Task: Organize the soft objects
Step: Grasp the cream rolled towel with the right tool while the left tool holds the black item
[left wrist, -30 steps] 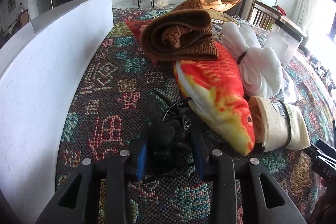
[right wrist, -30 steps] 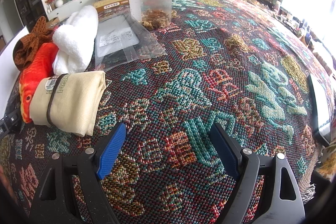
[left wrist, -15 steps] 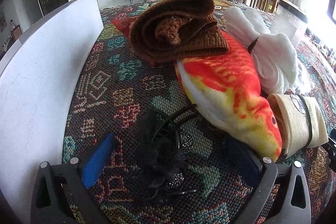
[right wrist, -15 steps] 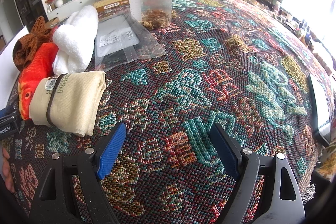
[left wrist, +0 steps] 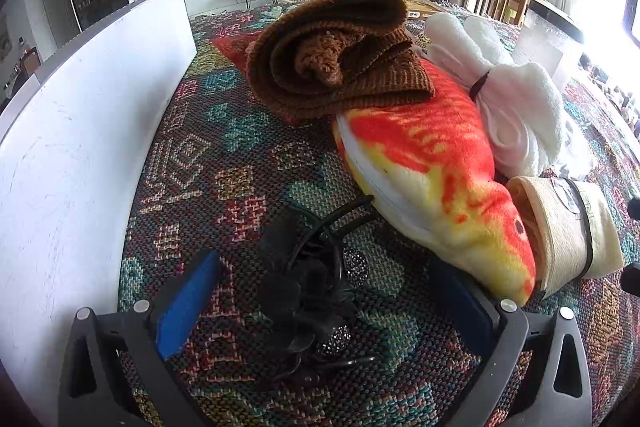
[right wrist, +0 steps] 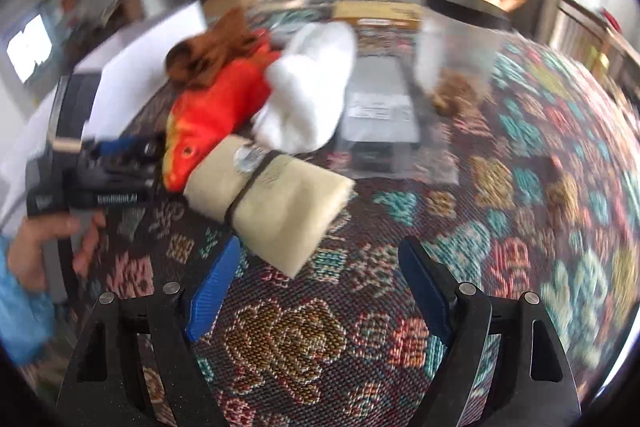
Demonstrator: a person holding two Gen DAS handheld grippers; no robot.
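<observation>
Left gripper [left wrist: 320,307]: the jaws stand wide apart now. One second ago they were clenched on the black hair accessory [left wrist: 312,291]; they have let it go, and the pads no longer touch it.
Black hair accessory: it lies on the woven tablecloth [left wrist: 224,155] between the two blue pads, at about 6 o'clock in the left wrist view. It is just beside the head of the fish plush [left wrist: 432,171], which is at about 3 o'clock from it.
Row of soft things: the brown knitted scarf [left wrist: 340,55] rests on the tail end of the fish plush at 12 o'clock; the white towel bundle [left wrist: 516,107] is at 2 o'clock; the cream cloth roll [left wrist: 572,227] with a dark band touches the fish's head at 3 o'clock.
White board [left wrist: 80,131]: it stands upright along the 9 o'clock side of the row.
Right gripper [right wrist: 320,291]: the jaws are spread with nothing between them. The view has swung toward the cream cloth roll, which now is just above the left pad, at 11 o'clock; the picture is blurred.
Left hand [right wrist: 44,239]: seen at 9 o'clock in the right wrist view, holding the left tool's handle.
Meaning for the task: the accessory seems placed at the end of the row. I judge that the cream cloth roll could be the next thing to arrange.
</observation>
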